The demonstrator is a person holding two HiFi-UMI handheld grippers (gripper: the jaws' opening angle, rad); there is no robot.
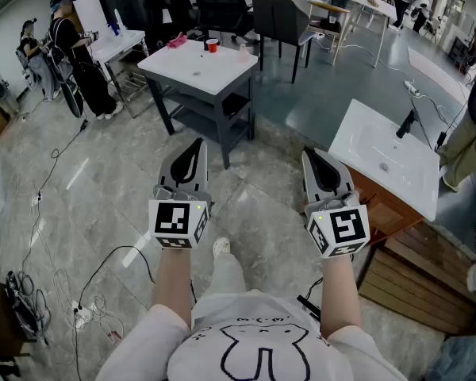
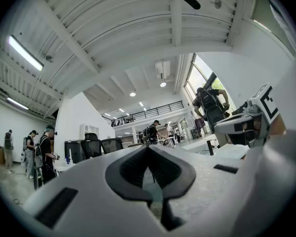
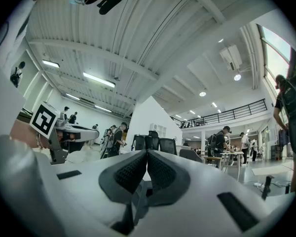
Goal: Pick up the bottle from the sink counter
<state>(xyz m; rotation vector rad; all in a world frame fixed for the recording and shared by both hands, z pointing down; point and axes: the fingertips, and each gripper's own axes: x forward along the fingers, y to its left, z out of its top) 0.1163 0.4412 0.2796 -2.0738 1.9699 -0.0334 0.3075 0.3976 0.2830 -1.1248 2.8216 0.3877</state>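
The white sink counter (image 1: pixel 365 145) with its black faucet (image 1: pixel 406 123) stands to my right, on a wooden cabinet. I cannot make out a bottle on it. In the head view my left gripper (image 1: pixel 197 144) and right gripper (image 1: pixel 308 154) are held side by side over the floor, pointing forward, well short of the counter. Both are shut with nothing between the pads. The left gripper view shows its own jaws (image 2: pixel 148 148) closed tip to tip. The right gripper view shows the same for its jaws (image 3: pixel 146 152).
A white-topped grey table (image 1: pixel 222 76) with a red cup (image 1: pixel 213 45) stands ahead. Black office chairs (image 1: pixel 279 18) sit behind it. People stand at the far left (image 1: pixel 79 54). Cables (image 1: pixel 40 292) lie on the floor at left. Wooden slats (image 1: pixel 416 280) lie below the sink cabinet.
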